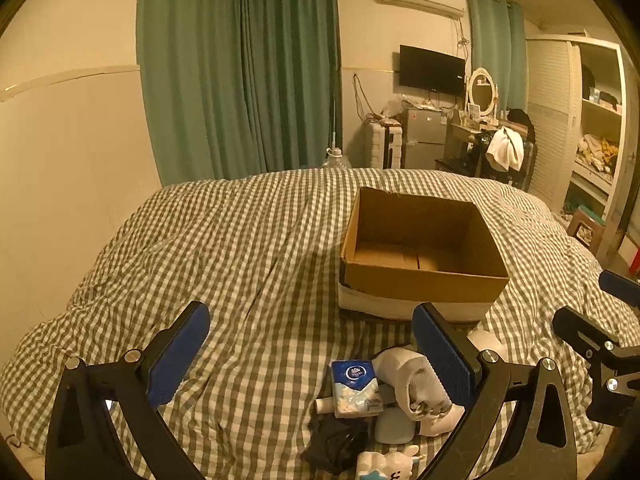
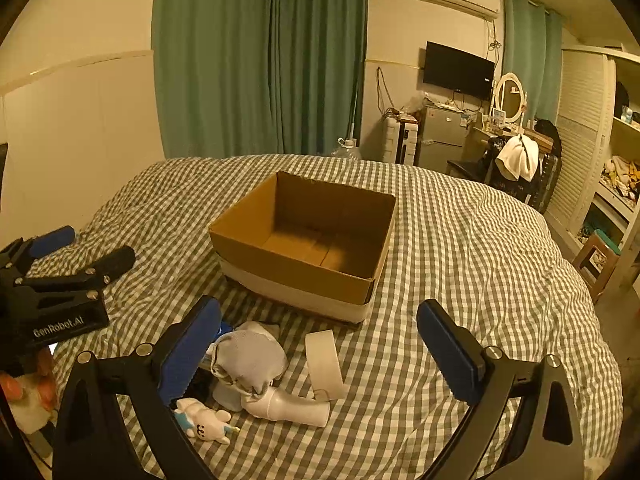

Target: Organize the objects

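Your left gripper [image 1: 310, 354] and right gripper [image 2: 320, 350] both wide, empty. Pile on bed: sock [image 2: 248, 360] at 7 o'clock of right fingers, nearer them. Box [image 2: 308, 240] at 12, empty.

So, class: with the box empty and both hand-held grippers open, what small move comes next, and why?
Probably lower the right hand-held gripper onto the white tape roll. It lies between the open fingers, apart from the pile, and the cardboard box just beyond is empty.
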The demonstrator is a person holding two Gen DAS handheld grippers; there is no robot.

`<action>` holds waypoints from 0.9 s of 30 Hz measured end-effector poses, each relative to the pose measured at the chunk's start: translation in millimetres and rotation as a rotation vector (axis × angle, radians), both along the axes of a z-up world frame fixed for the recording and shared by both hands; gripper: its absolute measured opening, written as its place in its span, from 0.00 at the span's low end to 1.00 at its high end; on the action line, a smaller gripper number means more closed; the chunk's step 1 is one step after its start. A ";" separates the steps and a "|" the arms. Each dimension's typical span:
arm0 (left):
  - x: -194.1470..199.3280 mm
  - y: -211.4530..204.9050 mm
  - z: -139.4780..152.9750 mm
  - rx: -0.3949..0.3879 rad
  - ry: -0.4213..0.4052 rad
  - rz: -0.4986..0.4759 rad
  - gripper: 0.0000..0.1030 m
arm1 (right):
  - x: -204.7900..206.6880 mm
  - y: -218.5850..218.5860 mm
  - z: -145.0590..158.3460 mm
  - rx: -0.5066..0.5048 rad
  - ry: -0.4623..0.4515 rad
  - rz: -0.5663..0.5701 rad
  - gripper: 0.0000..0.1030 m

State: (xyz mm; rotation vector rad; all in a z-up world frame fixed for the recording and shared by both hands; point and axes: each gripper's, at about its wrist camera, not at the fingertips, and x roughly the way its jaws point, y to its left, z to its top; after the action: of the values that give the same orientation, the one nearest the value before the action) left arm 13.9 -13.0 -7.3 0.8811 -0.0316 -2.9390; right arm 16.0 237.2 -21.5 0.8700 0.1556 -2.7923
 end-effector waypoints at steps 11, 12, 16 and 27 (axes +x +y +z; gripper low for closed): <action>-2.8 0.5 -12.0 -0.009 -0.024 0.019 1.00 | -1.9 -0.3 -4.9 -0.003 -0.013 0.003 0.96; -2.8 0.3 -12.4 -0.010 -0.025 0.020 1.00 | -1.7 -0.3 -5.1 -0.002 -0.013 0.002 0.96; -0.7 0.6 -13.0 -0.022 -0.016 0.016 1.00 | -1.9 0.2 -5.3 -0.005 -0.016 -0.004 0.96; -9.3 -6.6 -34.3 -0.024 -0.064 0.026 1.00 | -9.0 -3.2 -23.8 0.027 -0.056 -0.016 0.96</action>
State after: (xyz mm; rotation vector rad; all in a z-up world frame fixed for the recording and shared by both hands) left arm 4.7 -19.6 -41.7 0.9644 -0.0587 -2.8798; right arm 7.0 234.0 -45.3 0.9592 0.1780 -2.7834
